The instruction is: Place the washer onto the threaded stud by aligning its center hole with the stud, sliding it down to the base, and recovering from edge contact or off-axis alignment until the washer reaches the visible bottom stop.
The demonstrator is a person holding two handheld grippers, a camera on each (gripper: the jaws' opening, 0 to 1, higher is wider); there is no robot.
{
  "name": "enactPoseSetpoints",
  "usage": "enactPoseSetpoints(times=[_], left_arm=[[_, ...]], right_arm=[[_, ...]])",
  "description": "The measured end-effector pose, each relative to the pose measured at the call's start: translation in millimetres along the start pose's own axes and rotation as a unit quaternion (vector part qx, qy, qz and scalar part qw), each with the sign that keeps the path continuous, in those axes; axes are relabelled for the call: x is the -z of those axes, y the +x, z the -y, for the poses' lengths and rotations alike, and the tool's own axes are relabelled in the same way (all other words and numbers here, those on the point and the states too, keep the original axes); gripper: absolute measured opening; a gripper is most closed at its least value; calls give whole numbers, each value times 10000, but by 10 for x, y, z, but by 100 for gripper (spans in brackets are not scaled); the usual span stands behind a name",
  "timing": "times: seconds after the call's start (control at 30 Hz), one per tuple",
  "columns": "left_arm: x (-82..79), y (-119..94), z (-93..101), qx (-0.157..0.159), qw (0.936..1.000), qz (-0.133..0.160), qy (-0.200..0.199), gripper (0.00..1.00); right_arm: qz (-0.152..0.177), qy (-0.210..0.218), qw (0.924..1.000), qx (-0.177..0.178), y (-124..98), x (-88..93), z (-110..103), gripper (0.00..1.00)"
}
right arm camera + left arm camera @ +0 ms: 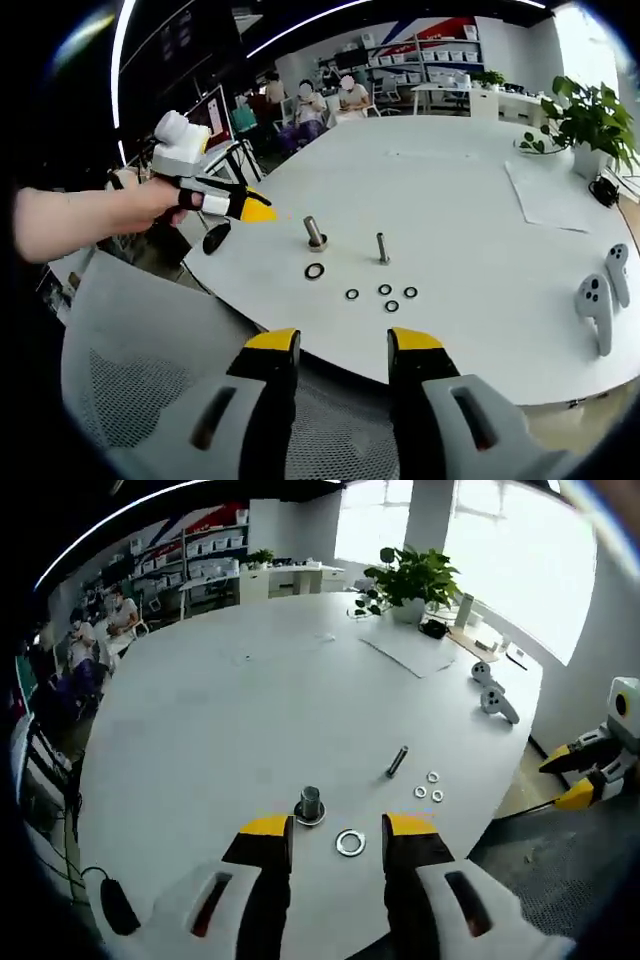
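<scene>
Bench (250, 700): large, white, rounded; carries all small parts near its edge.

Left claw (338, 830): yellow-tipped jaws spread wide, holding nothing; hovers over the bench edge, jaws either side of the large washer. In the right gripper view the left claw (250, 208) is seen in a person's hand (150, 205), beside the bench edge.

Right claw (343, 345): jaws spread wide, holding nothing; off the bench, above a grey mesh chair (150, 340). Seen at the far right of the left gripper view (580, 780), beyond the bench edge.

Large washer (350, 842): flat on the bench, just beside the stud, not on it; also seen in the right gripper view (314, 271).

Threaded stud (309, 802): upright on a round base, nothing threaded over it (315, 232).

Bolt (397, 761): slim, near the stud; the right gripper view shows it standing (382, 247).

Small washers (430, 786): a loose cluster flat on the bench beyond the bolt; four counted in the right gripper view (385, 291).

Two white controllers (492, 692): near the bench's far edge.

Potted plant (410, 580), sheet of paper (410, 650): far end of the bench.

Background: shelving, seated people.
</scene>
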State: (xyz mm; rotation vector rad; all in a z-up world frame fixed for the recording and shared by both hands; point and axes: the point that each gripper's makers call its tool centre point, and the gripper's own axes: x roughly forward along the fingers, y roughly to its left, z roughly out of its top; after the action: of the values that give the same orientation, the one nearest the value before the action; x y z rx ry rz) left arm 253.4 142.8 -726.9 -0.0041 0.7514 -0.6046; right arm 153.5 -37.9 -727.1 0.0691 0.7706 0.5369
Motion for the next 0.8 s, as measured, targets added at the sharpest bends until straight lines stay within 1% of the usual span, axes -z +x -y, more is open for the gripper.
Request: enactPoseSetpoints(times=[0.03,0.07,0.1,0.13,0.17,0.2,0.33,0.43,0.5,0.57,0.7,0.8], left_arm=[[62,-78,60,17,9999,55,-129,34],[114,-129,93,21,10000,36,-88,34],[177,-185,136,-1,10000,-8,40,34],[221,-228,128,-60,9995,-106,281,34],[260,-290,139,-109,9985,-199,507,35],[269,-336,140,-134,9978,-221,611,35],[184,-496,120,-175,9980,-42,599,35],[75,-592,113,-170,9982,206,540,36],[45,-635,125,-142,9978,317,562,36],[55,-694,125,-173,9974,347,603,37],[100,-829,46,-423,9938,351,971,37],[116,-883,3,-497,9936,461,903,38]], right_arm=[[-8,-26,10000,-13,1,1,-9,37],[-15,-39,10000,-25,4,2,-15,37],[-18,-45,10000,-50,7,1,-25,37],[-22,-50,10000,-60,10,2,-27,37],[-32,-67,10000,-64,11,5,-29,37],[-34,-71,9999,-63,12,6,-28,37],[-8,-41,10000,-73,6,-4,-29,37],[-34,-67,9999,-69,8,5,-31,37],[-31,-66,9999,-70,10,5,-29,37],[-30,-74,9999,-74,9,3,-31,37],[-4,-51,10000,-65,4,-7,-27,37],[5,-51,10000,-49,4,-9,-19,37]])
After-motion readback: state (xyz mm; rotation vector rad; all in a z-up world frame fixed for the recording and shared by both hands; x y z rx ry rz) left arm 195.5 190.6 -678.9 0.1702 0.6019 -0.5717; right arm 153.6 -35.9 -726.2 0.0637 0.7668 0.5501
